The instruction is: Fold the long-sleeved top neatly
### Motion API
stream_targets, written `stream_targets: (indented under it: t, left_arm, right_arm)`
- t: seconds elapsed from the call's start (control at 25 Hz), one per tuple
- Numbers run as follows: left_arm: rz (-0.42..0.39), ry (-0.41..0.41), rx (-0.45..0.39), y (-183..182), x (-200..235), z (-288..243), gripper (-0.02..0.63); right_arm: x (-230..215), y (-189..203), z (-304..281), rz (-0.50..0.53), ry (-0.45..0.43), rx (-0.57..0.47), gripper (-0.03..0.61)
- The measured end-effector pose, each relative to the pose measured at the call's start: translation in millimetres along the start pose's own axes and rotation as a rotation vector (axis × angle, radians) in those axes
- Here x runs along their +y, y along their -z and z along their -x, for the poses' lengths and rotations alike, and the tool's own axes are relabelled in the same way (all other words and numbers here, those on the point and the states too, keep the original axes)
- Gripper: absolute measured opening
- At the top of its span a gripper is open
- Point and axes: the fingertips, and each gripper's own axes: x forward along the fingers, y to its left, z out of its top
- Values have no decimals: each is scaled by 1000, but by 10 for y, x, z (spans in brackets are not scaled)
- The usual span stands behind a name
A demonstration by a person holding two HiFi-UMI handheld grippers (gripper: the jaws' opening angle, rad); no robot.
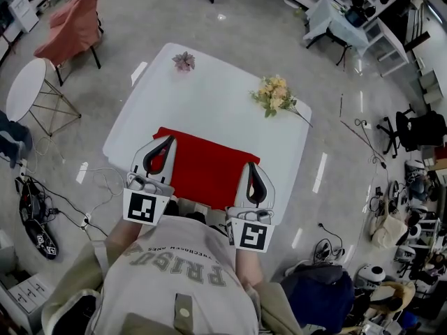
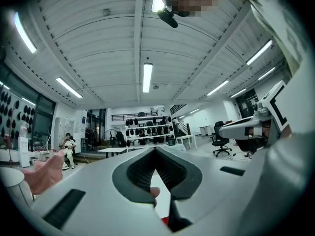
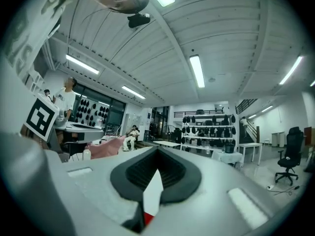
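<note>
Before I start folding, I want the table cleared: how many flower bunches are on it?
2. A pink one lies near the table's far edge, left of centre. A yellow one lies toward its right side. The person hides the near edge.

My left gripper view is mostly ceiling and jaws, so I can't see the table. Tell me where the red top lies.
Observer: The red top lies spread on the white table, along the edge nearest the person.
Operator: Place both grippers against it.
Observer: The left gripper is over its left end and the right gripper over its right end.
Operator: List what else is on that table.
Observer: A pink flower near the far left corner and a yellow bouquet toward the far right, both apart from the top.
</note>
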Motion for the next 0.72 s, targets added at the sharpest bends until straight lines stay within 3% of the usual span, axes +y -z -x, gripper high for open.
stream_targets:
  t: [0.72]
  left_arm:
    - [3, 0, 11, 64, -50, 19, 11]
  right_arm:
    - [72, -105, 0, 45, -26, -25, -1]
